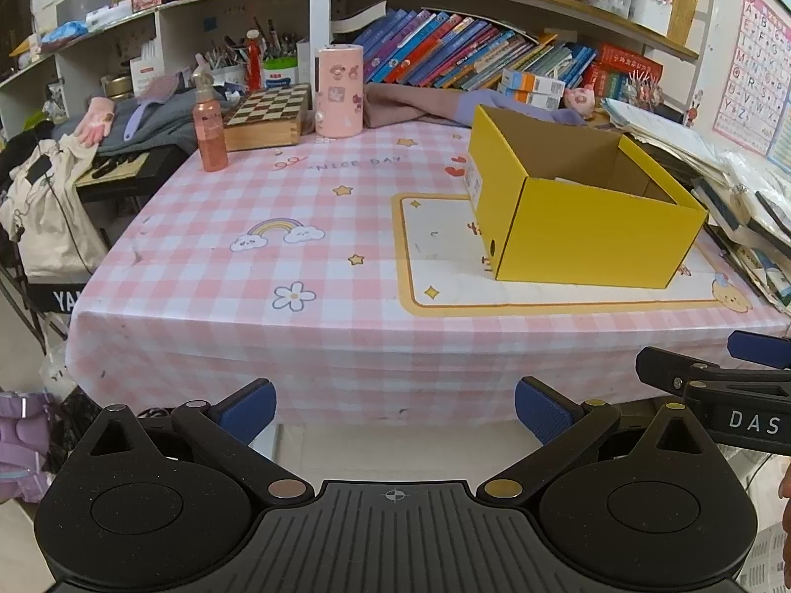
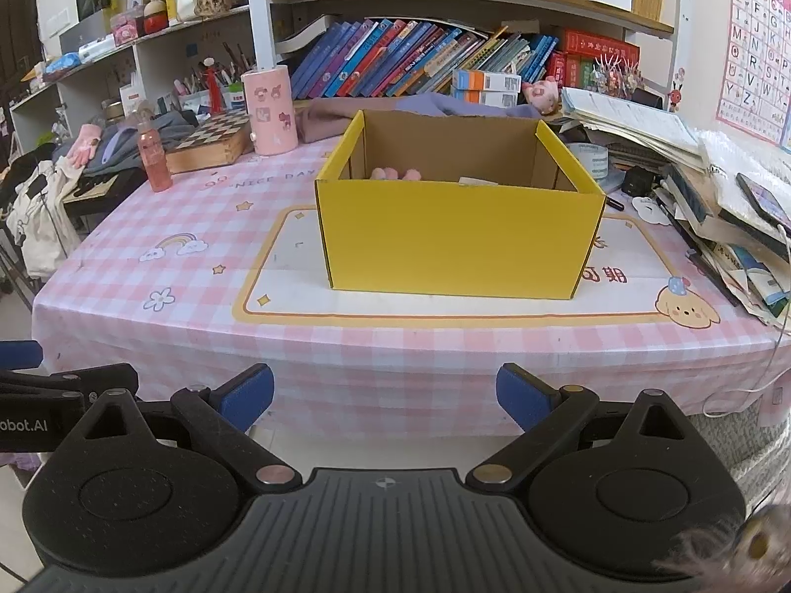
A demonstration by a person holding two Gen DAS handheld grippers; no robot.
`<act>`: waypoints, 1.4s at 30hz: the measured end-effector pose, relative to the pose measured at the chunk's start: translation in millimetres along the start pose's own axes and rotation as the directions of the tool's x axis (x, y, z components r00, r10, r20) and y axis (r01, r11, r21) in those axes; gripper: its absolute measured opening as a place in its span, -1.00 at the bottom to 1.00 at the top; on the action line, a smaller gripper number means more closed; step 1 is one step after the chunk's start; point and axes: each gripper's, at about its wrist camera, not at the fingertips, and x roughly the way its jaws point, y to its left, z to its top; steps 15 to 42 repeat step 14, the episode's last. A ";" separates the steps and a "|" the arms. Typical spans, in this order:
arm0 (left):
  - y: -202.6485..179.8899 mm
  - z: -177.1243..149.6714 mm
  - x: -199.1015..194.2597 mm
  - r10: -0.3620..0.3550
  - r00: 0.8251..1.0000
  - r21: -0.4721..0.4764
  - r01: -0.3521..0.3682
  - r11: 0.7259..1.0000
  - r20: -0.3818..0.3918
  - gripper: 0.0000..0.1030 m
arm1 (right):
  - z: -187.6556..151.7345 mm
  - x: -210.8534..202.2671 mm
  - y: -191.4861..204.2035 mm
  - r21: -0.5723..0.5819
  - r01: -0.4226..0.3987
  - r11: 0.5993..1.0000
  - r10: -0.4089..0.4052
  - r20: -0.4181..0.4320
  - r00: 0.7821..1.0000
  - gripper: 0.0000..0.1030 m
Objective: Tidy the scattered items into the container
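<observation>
An open yellow cardboard box stands on the pink checked tablecloth. Over its front wall, in the right wrist view, I make out something pink and a pale scrap inside. A pink spray bottle stands at the far left of the table. My left gripper hangs open before the table's front edge, nothing between its blue pads. My right gripper is likewise open and empty; it shows at the left view's right edge.
At the back stand a pink sticker-covered cylinder, a wooden chessboard box, clothes and a pink glove. Stacked papers and books crowd the table's right side. Shelves of books rise behind. A bag hangs at the left.
</observation>
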 end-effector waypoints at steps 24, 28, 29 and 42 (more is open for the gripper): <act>-5.2 -2.9 2.2 0.020 1.000 0.012 -0.019 1.000 -0.012 1.00 | -3.7 6.5 -3.8 0.007 -0.014 1.000 0.014 -0.029 0.999 0.89; -5.2 -2.9 2.2 0.020 1.000 0.012 -0.019 1.000 -0.012 1.00 | -3.7 6.5 -3.8 0.007 -0.014 1.000 0.014 -0.029 0.999 0.89; -5.2 -2.9 2.2 0.020 1.000 0.012 -0.019 1.000 -0.012 1.00 | -3.7 6.5 -3.8 0.007 -0.014 1.000 0.014 -0.029 0.999 0.89; -5.2 -2.9 2.2 0.020 1.000 0.012 -0.019 1.000 -0.012 1.00 | -3.7 6.5 -3.8 0.007 -0.014 1.000 0.014 -0.029 0.999 0.89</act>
